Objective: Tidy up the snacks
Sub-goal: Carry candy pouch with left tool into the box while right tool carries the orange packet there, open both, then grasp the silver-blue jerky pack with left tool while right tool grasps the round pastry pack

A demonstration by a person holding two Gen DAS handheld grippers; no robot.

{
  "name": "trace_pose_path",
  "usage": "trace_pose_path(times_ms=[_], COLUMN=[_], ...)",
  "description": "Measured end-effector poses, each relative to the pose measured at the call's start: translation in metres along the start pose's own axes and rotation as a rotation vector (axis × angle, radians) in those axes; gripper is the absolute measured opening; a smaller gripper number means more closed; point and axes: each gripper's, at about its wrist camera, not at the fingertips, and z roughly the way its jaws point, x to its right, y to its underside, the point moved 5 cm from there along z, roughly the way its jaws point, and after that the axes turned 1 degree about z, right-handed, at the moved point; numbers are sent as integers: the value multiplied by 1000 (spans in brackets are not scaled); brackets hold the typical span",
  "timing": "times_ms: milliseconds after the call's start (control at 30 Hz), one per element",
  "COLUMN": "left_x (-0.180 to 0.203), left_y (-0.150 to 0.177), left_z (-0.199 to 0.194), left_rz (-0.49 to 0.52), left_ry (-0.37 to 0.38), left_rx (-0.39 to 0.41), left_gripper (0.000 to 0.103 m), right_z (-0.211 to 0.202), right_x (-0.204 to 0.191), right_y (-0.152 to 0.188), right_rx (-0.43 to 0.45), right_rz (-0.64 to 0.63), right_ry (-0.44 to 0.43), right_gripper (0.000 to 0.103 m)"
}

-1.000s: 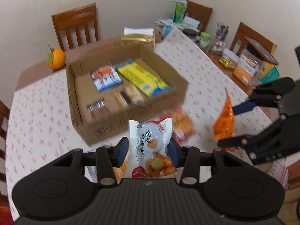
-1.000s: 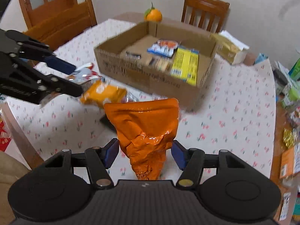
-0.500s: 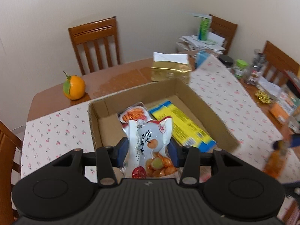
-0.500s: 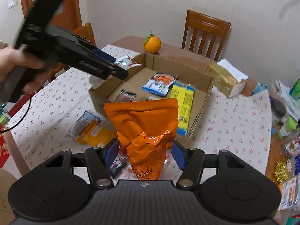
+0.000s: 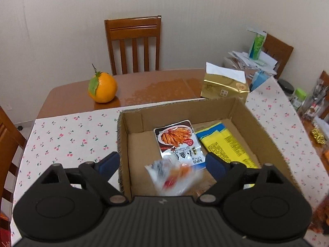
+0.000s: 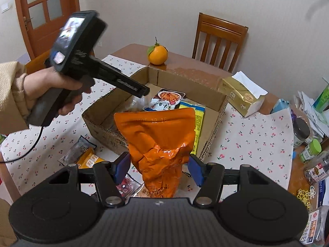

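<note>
Left gripper (image 5: 162, 162) jaws just sprung apart, blurred white packet (image 5: 174, 177) loose between, right gripper (image 6: 160, 167) jaws pinching orange pouch (image 6: 158, 144)

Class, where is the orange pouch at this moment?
In the right wrist view, the orange pouch stands upright in the right claw, just in front of the box, not yet inside it.
</note>
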Motion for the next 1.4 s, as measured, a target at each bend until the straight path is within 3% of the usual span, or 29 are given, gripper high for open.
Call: trace_pose_path(times_ms=[200,400,600,767,933,1033,1100,1167,1400], left_x=[-4,-5,-7,-20,-36,-44,-46,-47,-38], left_y=[19,53,81,96,106,111,113,115,117], left_z=[-56,-100,-122,-132,-140,-144,-146,-146,-137], left_rz=[7,-13,-27,-70,-109,-116,-115,-113,-81], left_ry=[-42,-73,-84,-107,-143,-162,-170,-173,-167], left_rx=[89,116,111,101,94,89,87,86,65], left_gripper=[97,100,100,100,100,100,100,100,100], right_z=[11,27,61,105,146,156,153,143,101], right_x=[8,5,-17,-37,-47,-43,-39,-36,-27], right_y=[-16,-43,-72,-85,-94,-98,-97,-96,-83], right_rx=[0,-5,-55,-158,-199,-182,-164,-129,-40], right_rz=[17,16,14,28,51,87,96,100,83], right_ry=[-6,-45,-115,-160,-136,-129,-110,-99,-13], right_gripper=[66,66,66,66,67,71,89,96,103])
